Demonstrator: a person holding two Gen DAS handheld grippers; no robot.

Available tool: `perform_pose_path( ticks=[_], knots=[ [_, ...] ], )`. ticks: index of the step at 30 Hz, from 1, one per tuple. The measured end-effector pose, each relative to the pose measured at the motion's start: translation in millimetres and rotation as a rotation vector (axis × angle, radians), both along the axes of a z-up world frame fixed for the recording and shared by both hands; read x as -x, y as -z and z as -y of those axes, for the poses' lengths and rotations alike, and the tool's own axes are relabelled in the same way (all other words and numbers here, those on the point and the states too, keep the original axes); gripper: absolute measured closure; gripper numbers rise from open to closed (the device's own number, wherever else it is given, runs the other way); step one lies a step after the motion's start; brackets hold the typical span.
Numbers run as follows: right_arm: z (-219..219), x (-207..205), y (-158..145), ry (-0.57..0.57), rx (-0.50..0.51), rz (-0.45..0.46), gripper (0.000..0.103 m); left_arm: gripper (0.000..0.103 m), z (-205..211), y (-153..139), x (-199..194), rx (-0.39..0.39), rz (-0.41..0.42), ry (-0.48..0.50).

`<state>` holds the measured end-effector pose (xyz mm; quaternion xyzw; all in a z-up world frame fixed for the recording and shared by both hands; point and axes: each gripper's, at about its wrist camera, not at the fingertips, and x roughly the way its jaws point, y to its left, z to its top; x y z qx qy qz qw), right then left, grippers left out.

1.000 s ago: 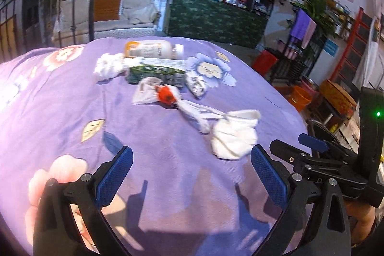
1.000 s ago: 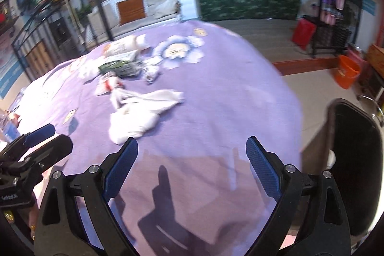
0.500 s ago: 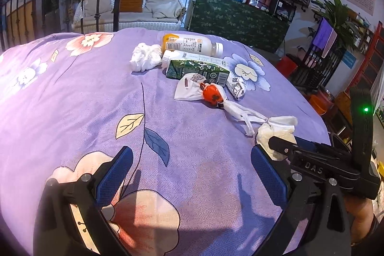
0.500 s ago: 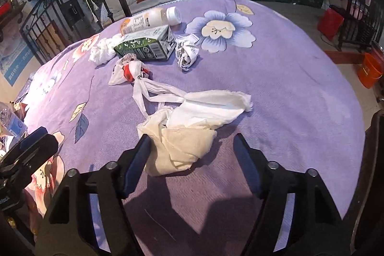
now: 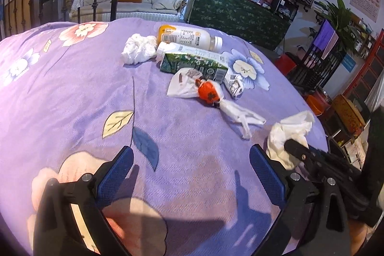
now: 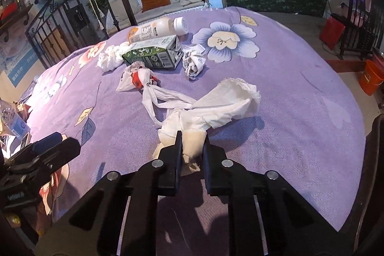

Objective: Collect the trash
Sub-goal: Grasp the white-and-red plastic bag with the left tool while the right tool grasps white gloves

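Trash lies on a purple flowered bedspread [image 6: 300, 78]. My right gripper [image 6: 192, 137] is closing its jaws, and the pads pinch the near end of a crumpled white tissue [image 6: 230, 100]. The left wrist view shows that tissue [image 5: 290, 131] by the right gripper's tip [image 5: 295, 148]. My left gripper [image 5: 190, 150] stands wide open over bare cloth, holding nothing. Farther back are a knotted plastic bag with something red inside [image 6: 138, 80], a green carton [image 6: 153, 55], a pale bottle [image 6: 153, 30], another tissue wad [image 6: 109, 59] and a crumpled printed paper [image 6: 194, 61].
A black iron bed frame [image 6: 60, 23] stands at the far left. An orange bucket [image 6: 370, 78] sits on the floor beyond the right edge of the bed. A clear water bottle [image 6: 12, 121] lies at the left edge.
My right gripper moved forward to the near white tissue and its jaws went from wide open to pinching it. My left gripper drifted sideways and stayed open.
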<state>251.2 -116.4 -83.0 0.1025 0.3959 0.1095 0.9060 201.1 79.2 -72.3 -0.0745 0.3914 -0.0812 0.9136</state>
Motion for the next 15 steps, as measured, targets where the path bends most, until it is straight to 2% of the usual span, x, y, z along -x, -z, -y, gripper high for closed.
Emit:
perform_pose_path(
  ticks=[8, 15],
  knots=[
    [15.0, 24.7, -17.7, 0.034, 0.036, 0.071, 0.088, 0.025, 27.6, -2.9, -46.6, -0.004, -0.049, 0.023],
    [27.0, 40.6, -22.9, 0.051, 0.061, 0.092, 0.087, 0.028, 46.4, 9.2, -82.1, -0.022, -0.1, 0.022]
  ],
)
